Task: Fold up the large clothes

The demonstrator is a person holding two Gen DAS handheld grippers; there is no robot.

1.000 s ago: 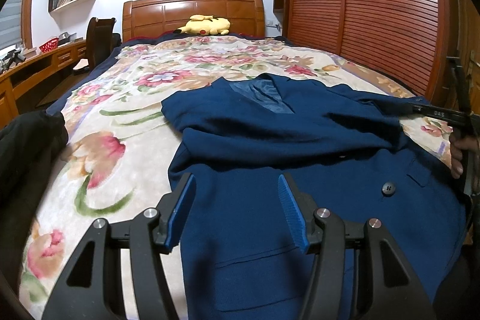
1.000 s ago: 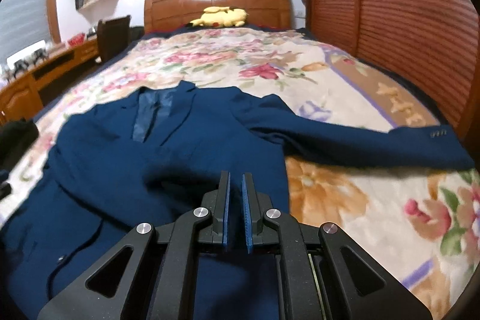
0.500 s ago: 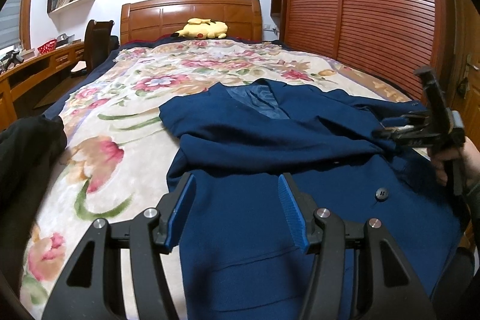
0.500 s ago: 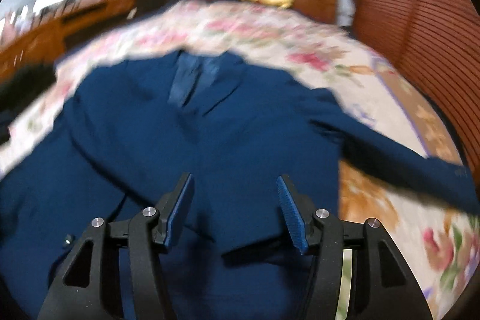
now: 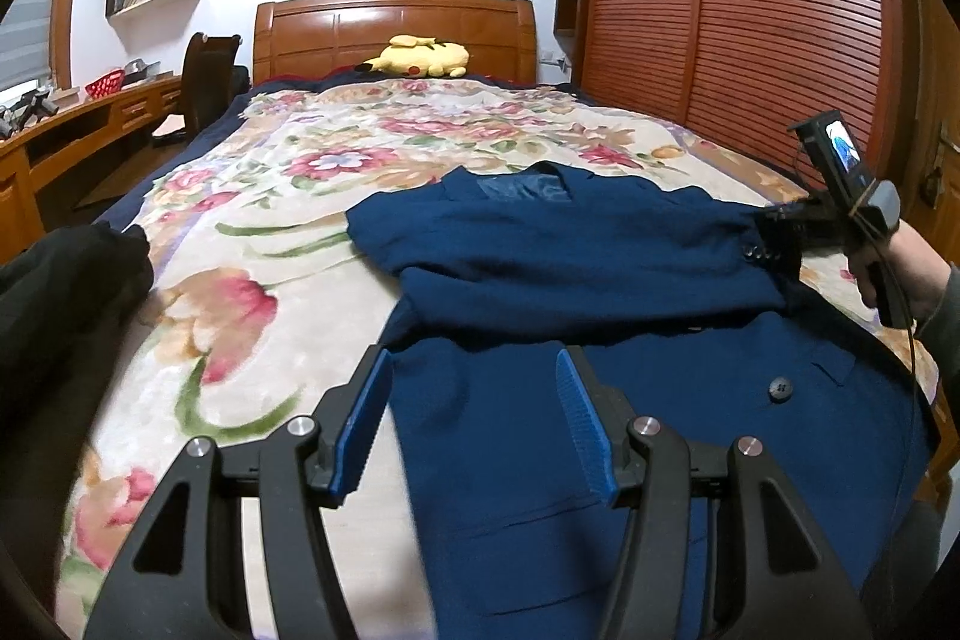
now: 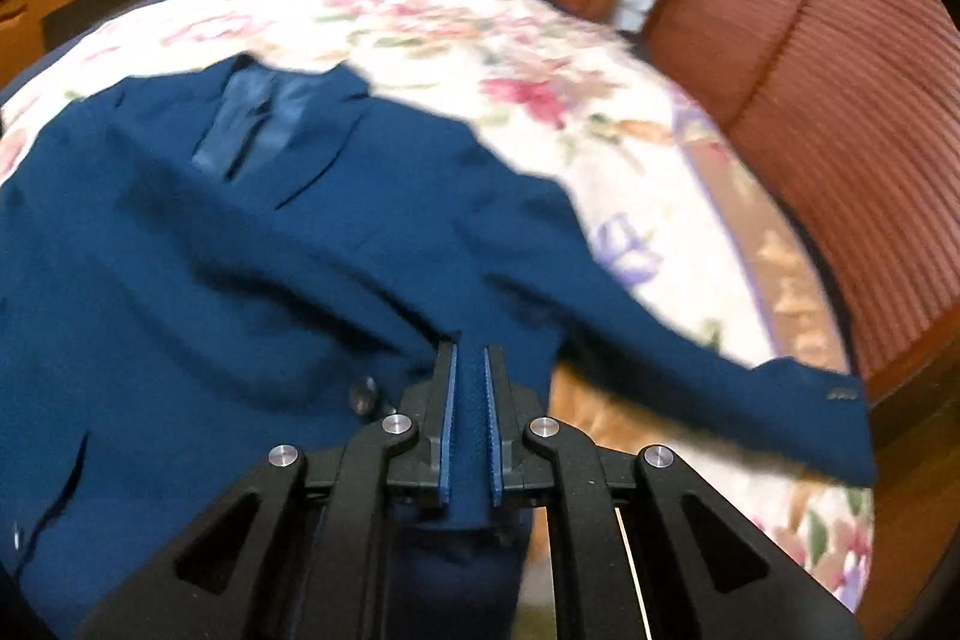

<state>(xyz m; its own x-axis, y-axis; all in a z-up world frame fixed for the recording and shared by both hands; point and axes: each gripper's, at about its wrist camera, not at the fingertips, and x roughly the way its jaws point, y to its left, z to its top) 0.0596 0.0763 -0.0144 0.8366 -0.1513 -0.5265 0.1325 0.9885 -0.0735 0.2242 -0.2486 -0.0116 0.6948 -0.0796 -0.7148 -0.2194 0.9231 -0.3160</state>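
- Two black hand-held grippers with blue pads work over the dark blue woven suit jacket (image 5: 600, 268), which lies face up on the floral bedspread (image 5: 252, 196).
- The left gripper (image 5: 474, 418) hovers with jaws apart over the jacket's near hem, holding nothing.
- The right gripper (image 6: 471, 424) has just been closing; its pads now pinch a fold of the jacket's right side.
- Farther off, the right sleeve (image 6: 708, 358) lies outstretched, so folding that side inward looks ready to start.

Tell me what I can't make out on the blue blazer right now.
- Left wrist view: the blue blazer hem, cut off by the bottom edge and hidden behind the left gripper.
- Left wrist view: the right gripper tips, too dark to separate.
- Right wrist view: the sleeve cuff buttons, motion-blurred.
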